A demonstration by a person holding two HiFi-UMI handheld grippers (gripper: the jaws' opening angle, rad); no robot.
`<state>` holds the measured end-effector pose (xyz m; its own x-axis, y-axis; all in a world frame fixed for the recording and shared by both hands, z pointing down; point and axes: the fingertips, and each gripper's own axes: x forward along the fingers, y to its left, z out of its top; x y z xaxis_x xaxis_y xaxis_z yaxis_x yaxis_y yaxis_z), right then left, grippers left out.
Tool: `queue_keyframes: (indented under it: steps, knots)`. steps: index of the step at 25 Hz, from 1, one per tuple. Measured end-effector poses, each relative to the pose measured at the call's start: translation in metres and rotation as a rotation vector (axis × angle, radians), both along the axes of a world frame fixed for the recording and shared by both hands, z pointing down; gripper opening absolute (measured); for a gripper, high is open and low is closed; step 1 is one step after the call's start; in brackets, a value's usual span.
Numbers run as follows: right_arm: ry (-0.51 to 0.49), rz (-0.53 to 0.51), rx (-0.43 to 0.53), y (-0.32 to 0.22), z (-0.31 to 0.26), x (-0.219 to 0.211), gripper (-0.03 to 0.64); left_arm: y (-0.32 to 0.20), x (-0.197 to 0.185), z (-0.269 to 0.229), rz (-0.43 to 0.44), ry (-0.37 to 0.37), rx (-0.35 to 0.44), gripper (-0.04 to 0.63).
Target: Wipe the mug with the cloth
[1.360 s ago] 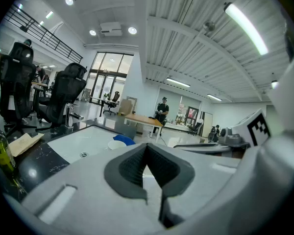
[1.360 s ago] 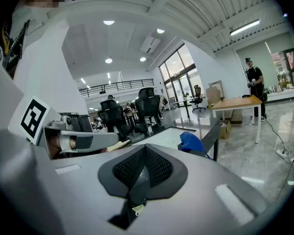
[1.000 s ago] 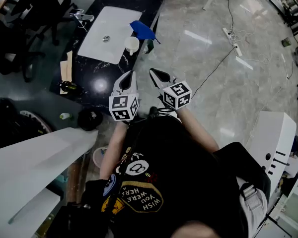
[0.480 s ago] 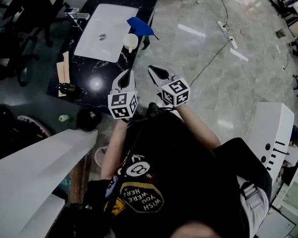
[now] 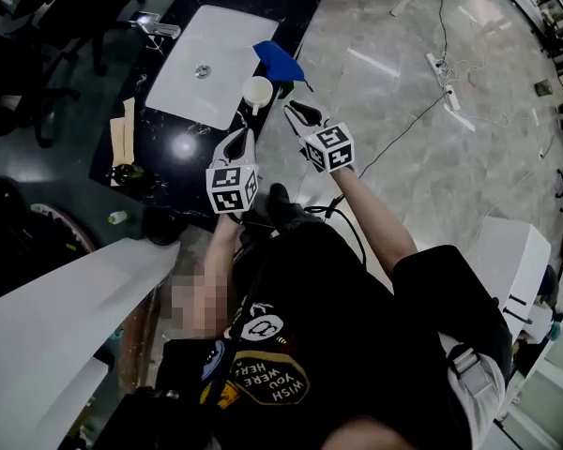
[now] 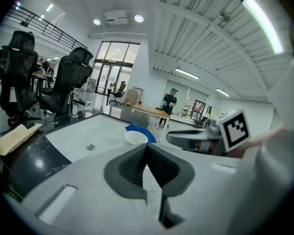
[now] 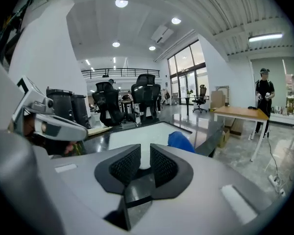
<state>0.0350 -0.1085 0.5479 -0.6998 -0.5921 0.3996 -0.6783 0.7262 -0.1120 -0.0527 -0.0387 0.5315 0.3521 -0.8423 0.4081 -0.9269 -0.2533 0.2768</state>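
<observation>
A black stone counter (image 5: pixel 183 153) with pale veins holds a shallow white sink (image 5: pixel 197 40), with a metal tap (image 5: pixel 155 28) at its far left corner. The white mug (image 5: pixel 257 90) stands upright at the sink's near right corner, close to the counter's right edge. The blue cloth (image 5: pixel 278 59) lies touching it on the far side, at that same edge. Glossy grey stone floor (image 5: pixel 403 82) spreads to the right, crossed by a thin cable (image 5: pixel 422 120), and black office chairs (image 6: pixel 71 77) stand behind the counter. The left gripper (image 5: pixel 241 139) hovers over the counter's near edge, its jaws pressed together and empty. The right gripper (image 5: pixel 296 111) hangs just short of the mug; its jaws have just been opening to a narrow gap with nothing between them.
</observation>
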Motion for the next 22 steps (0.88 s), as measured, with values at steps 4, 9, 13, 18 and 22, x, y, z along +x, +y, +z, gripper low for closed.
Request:
queue_keyframes:
  steps: [4, 9, 13, 18, 22]
  knots:
    - [0.077, 0.004, 0.025, -0.084, 0.025, -0.004, 0.166, -0.027, -0.010, 0.006, -0.056, -0.014, -0.021, 0.005]
    - [0.283, -0.034, 0.031, -0.178, 0.073, -0.012, 0.234, -0.038, -0.022, 0.017, -0.128, -0.029, -0.059, 0.005]
    - [0.314, -0.160, -0.067, -0.191, 0.107, -0.030, 0.220, -0.053, -0.028, 0.022, -0.143, -0.025, -0.062, 0.005]
    - [0.252, -0.179, -0.077, -0.159, 0.098, -0.028, 0.063, -0.090, -0.033, 0.030, -0.096, -0.031, -0.057, 0.005]
    - [0.287, -0.148, -0.073, -0.117, 0.094, -0.008, 0.063, -0.120, -0.028, 0.045, -0.019, -0.010, -0.047, 0.005]
